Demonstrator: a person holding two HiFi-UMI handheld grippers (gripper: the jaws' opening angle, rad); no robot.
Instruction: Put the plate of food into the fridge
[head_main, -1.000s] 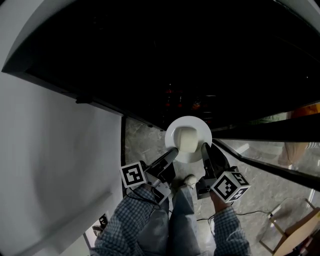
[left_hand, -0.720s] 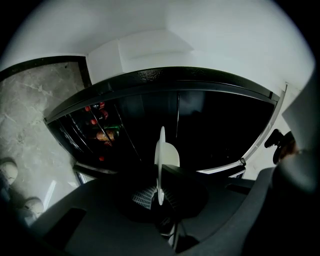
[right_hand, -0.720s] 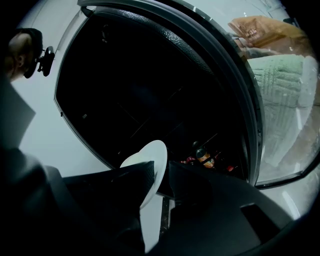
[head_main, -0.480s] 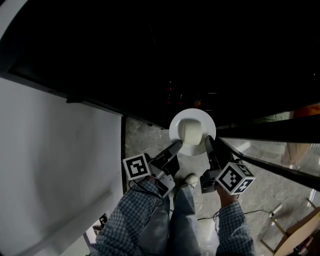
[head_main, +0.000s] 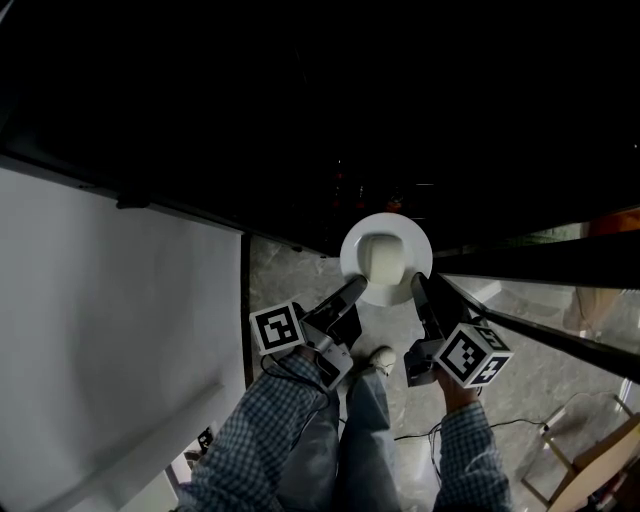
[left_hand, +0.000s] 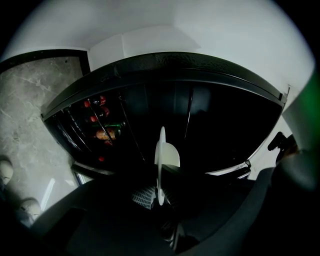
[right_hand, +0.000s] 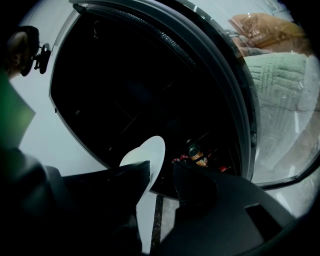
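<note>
A white plate (head_main: 386, 258) carrying a pale lump of food (head_main: 380, 256) is held level at the mouth of the dark, open fridge (head_main: 380, 120). My left gripper (head_main: 350, 292) is shut on the plate's near-left rim; in the left gripper view the plate (left_hand: 161, 160) stands edge-on between the jaws of this gripper (left_hand: 160, 185). My right gripper (head_main: 418, 285) is at the near-right rim, and its jaws are opening. In the right gripper view the rim (right_hand: 150, 155) lies between the jaws of the right gripper (right_hand: 161, 170), with a gap to the right finger.
Bottles and cans (left_hand: 100, 120) sit on shelves low inside the fridge (right_hand: 197, 155). A white panel (head_main: 120, 320) stands at the left and a dark-framed glass panel (head_main: 540, 270) at the right. Below lie marble floor (head_main: 290, 285), the person's shoe (head_main: 380, 358) and a wooden chair (head_main: 600, 460).
Both grippers and the plate have moved a little forward, toward the fridge interior. The white panel's top edge has sunk lower in the head view.
</note>
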